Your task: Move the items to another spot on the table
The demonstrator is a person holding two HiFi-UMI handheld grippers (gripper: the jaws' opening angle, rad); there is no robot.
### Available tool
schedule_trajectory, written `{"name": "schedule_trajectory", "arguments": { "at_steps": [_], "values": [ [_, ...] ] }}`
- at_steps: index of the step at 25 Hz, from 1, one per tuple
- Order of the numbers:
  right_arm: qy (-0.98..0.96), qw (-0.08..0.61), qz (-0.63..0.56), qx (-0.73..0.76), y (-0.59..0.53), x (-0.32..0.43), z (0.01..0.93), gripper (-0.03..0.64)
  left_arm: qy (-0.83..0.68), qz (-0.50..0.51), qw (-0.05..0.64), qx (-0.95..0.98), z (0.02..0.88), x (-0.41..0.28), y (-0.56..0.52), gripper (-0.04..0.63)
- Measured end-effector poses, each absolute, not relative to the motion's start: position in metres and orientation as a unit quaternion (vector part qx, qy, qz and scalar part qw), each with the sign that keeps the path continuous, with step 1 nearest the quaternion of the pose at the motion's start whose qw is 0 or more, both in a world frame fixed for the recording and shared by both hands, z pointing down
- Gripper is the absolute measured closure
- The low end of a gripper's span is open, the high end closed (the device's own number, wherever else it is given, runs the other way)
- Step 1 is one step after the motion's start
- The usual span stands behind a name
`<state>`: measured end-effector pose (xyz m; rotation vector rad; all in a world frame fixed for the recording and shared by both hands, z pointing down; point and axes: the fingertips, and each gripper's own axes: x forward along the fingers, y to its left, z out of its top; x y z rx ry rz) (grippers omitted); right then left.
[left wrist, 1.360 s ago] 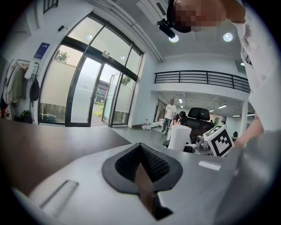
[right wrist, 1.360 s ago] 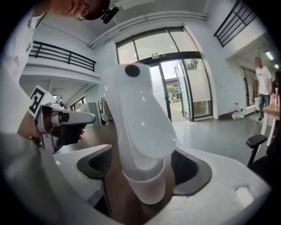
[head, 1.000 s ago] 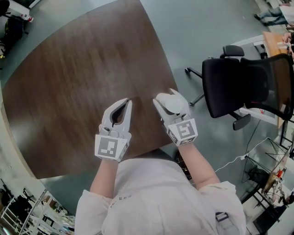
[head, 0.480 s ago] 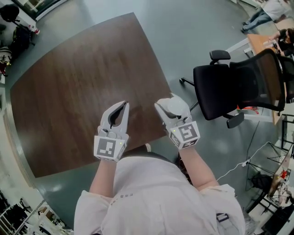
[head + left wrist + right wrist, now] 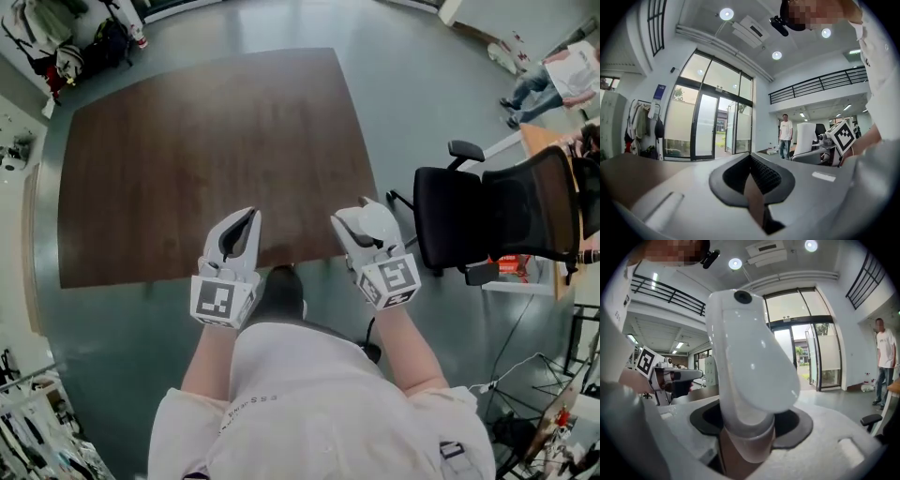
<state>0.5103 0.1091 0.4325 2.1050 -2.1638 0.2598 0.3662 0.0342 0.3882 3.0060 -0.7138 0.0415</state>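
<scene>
My right gripper [image 5: 361,223] is shut on a glossy white rounded object [image 5: 375,221] with a small dark dot near its top [image 5: 750,366]. It stands up between the dark pads [image 5: 797,423], tilted. In the head view it hangs at the near right corner of the dark wooden table [image 5: 206,141]. My left gripper [image 5: 249,219] hovers at the table's near edge. Its curved fingers meet at the tips with nothing between them [image 5: 751,161]. No other loose item shows on the table top.
A black office chair [image 5: 497,220] stands on the grey floor right of the table. A person [image 5: 553,80] stands at the far right. Coats and bags [image 5: 56,37] hang at the far left. A dark shape [image 5: 281,292] lies under the table's near edge.
Both grippers have drawn back from over the table to its near edge. More of the table's far side shows. The right gripper's hold on the white object is unchanged.
</scene>
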Motion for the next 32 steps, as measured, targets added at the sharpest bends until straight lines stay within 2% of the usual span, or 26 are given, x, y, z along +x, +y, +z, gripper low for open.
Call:
{"name": "schedule_trajectory", "arguments": {
  "at_steps": [11,16,25,32],
  "values": [
    [-0.801,0.053,0.085,0.591,0.083,0.381,0.420,0.360,-0.361,0.000,0.009,0.933,0.370,0.220,0.043,0.578],
    [-0.837,0.055,0.089,0.538,0.047,0.288,0.420,0.360,-0.432,-0.006,0.021,0.902,0.369,0.116,0.034,0.578],
    [-0.870,0.058,0.112,0.478,-0.020,0.067,0.424,0.360,-0.502,-0.003,0.026,0.864,0.368,-0.104,0.000,0.578],
    [-0.881,0.060,0.105,0.458,-0.066,-0.045,0.423,0.360,-0.545,-0.002,0.027,0.838,0.364,-0.231,-0.022,0.578]
  ]
}}
